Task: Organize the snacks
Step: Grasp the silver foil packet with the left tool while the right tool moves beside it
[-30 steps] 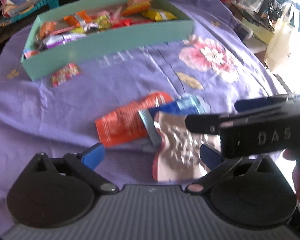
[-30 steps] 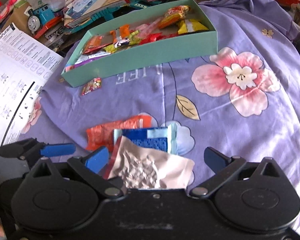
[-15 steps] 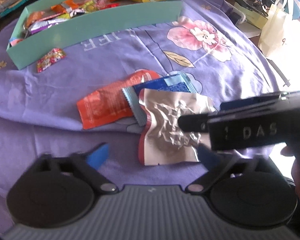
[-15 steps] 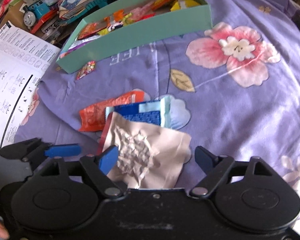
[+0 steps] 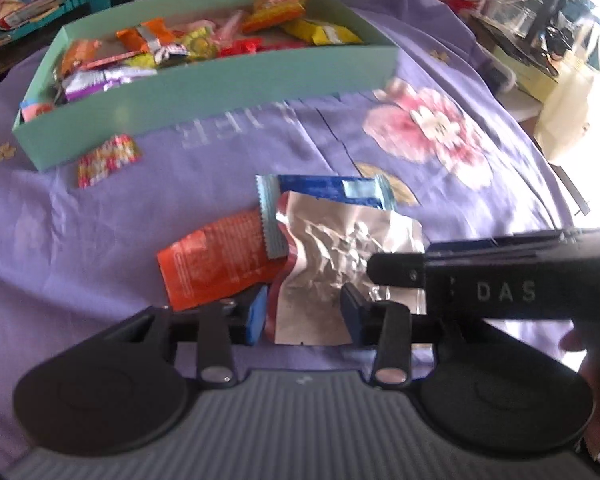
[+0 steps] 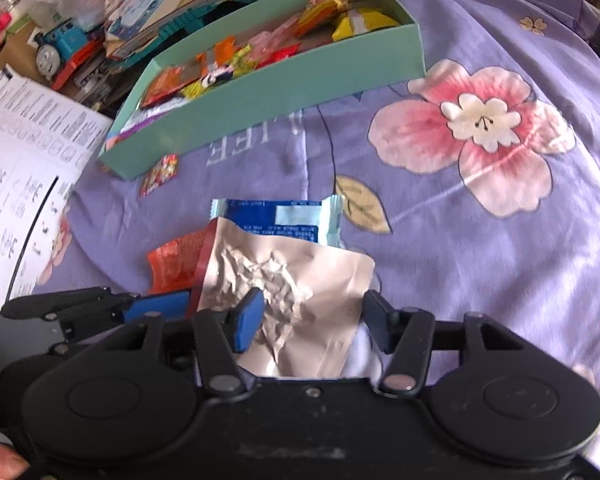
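Snacks mostly fill the green box [image 5: 220,84]; four packets remain outside. Both the left gripper [image 5: 304,312] and right gripper [image 6: 312,320], half-open and just closing, straddle the silver packet [image 5: 340,264], neither gripping it yet.

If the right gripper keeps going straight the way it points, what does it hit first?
Most likely the silver pouch: it lies directly between the right gripper's closing jaws, atop the blue wrapper. How much gap remains is unclear.
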Motion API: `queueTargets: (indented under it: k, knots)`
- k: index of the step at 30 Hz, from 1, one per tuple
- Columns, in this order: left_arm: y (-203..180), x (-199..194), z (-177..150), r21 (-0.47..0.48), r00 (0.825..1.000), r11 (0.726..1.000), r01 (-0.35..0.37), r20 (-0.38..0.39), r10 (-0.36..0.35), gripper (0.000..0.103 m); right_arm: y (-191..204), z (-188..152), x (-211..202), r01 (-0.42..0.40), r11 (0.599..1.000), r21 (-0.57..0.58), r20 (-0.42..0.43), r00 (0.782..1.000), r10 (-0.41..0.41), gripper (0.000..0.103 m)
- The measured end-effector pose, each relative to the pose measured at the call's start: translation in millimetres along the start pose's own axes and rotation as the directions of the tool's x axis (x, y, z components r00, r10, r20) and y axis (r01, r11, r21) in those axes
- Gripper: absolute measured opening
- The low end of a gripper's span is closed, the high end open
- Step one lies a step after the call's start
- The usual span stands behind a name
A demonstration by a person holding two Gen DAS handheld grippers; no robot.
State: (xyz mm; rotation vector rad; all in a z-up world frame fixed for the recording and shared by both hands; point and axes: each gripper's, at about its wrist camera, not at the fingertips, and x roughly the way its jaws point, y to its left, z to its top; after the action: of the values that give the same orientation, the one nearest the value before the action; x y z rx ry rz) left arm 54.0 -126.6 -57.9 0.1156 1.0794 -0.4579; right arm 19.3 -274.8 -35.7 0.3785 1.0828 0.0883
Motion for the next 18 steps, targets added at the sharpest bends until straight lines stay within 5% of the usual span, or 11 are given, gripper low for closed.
queueTargets:
  k: [9,13,18]
  knots:
    - [0.3,8.8,15.8,0.020,0.999,0.999,0.041,-0.021,-0.040,0.059,-11.0,29.7,10.3,-0.040,0.997,0.065,0.021,0.999,0.039,0.056]
    - [-11.7,12.0,14.9,0.037,1.000,0.999,0.003,-0.026,-0.002,0.057,-14.6,31.0,15.3,-0.046,0.996,0.080,0.015,0.999,0.045,0.057]
    - [-8.2,2.2,20.0,0.022,0.999,0.999,0.028,-0.021,-0.028,0.033,-24.3,26.8,10.2,-0.064,0.994,0.092,0.018,0.998,0.063,0.053]
